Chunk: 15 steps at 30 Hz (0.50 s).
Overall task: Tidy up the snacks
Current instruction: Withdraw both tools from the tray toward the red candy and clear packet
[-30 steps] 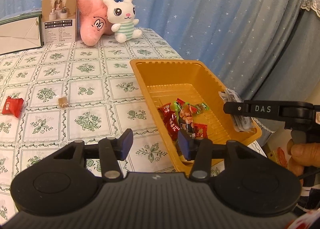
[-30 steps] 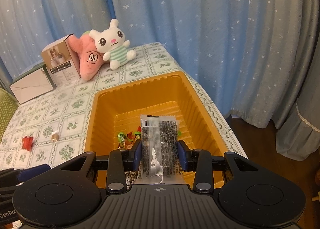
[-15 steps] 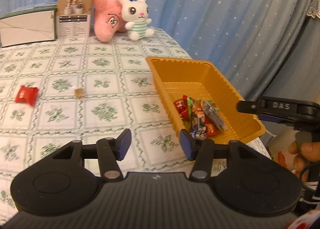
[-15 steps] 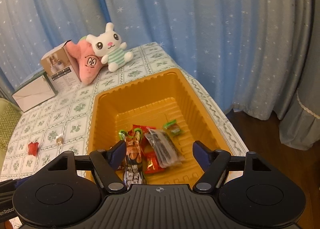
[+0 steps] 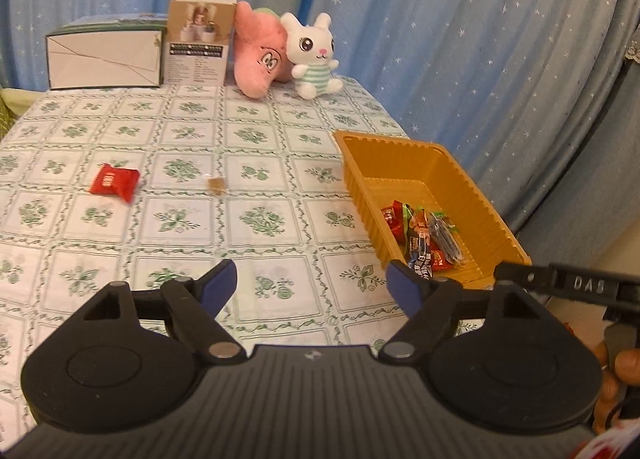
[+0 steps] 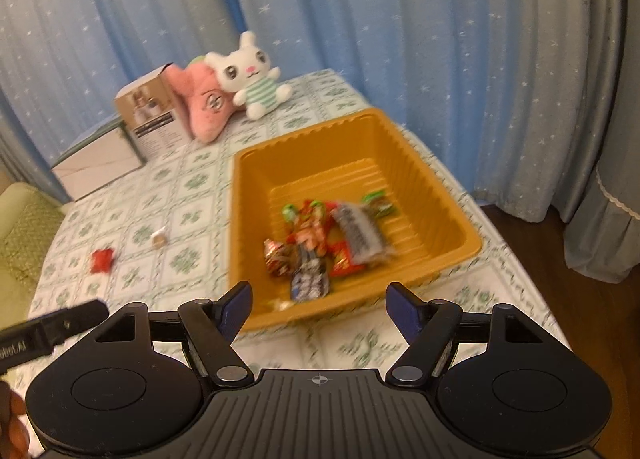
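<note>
An orange tray (image 5: 476, 195) (image 6: 436, 187) at the table's right edge holds several wrapped snacks (image 5: 426, 237) (image 6: 324, 243), among them a dark clear-wrapped bar (image 6: 360, 235). A red snack packet (image 5: 114, 181) (image 6: 102, 259) and a small tan candy (image 5: 216, 183) (image 6: 159, 237) lie loose on the tablecloth to the left. My left gripper (image 5: 312, 287) is open and empty above the table's near part, left of the tray. My right gripper (image 6: 320, 305) is open and empty, just short of the tray's near rim.
A white box (image 5: 106, 55), a tall carton (image 5: 198, 45), a pink plush (image 5: 258, 55) and a white bunny plush (image 5: 314, 55) stand along the table's far edge. Blue curtains hang behind. The table edge drops off right of the tray.
My right gripper opened and let the dark bar fall into the tray, then pulled back. My left gripper opened wider and swung left and back, bringing the red packet closer to centre.
</note>
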### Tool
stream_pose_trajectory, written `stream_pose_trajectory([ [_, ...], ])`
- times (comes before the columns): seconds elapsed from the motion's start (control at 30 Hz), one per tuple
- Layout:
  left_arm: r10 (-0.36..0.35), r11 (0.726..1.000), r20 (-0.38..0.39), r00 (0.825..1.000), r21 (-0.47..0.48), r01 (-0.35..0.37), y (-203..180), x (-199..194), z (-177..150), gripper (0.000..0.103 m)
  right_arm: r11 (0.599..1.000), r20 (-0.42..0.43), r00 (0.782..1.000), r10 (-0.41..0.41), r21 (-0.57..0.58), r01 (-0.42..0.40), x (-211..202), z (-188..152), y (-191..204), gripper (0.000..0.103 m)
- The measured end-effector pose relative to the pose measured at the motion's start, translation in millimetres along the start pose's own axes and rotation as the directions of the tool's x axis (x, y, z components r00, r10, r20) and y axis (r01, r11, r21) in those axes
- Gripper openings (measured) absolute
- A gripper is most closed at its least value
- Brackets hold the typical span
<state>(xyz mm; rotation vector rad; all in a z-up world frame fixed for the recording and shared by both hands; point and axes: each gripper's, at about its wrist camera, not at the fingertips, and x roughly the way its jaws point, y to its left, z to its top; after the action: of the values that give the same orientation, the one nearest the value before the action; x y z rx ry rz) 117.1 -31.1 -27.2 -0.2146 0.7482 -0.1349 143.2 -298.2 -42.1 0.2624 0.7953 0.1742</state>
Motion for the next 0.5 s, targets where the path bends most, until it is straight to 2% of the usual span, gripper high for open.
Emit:
stream_pose_trajectory([
  [0.3,0.059,0.998,0.024,0.998,-0.009,-0.059,21,-31,-5,0.09,0.997,-0.021,0.999,0.043,-0.057,-0.044,-12,-20,36,0.074],
  [0.5,0.124,0.992,0.022,0.992,-0.016,-0.123,37,-44,-10,0.096,0.993,-0.031,0.998,0.063,-0.094,-0.065,-13,-25,56,0.074],
])
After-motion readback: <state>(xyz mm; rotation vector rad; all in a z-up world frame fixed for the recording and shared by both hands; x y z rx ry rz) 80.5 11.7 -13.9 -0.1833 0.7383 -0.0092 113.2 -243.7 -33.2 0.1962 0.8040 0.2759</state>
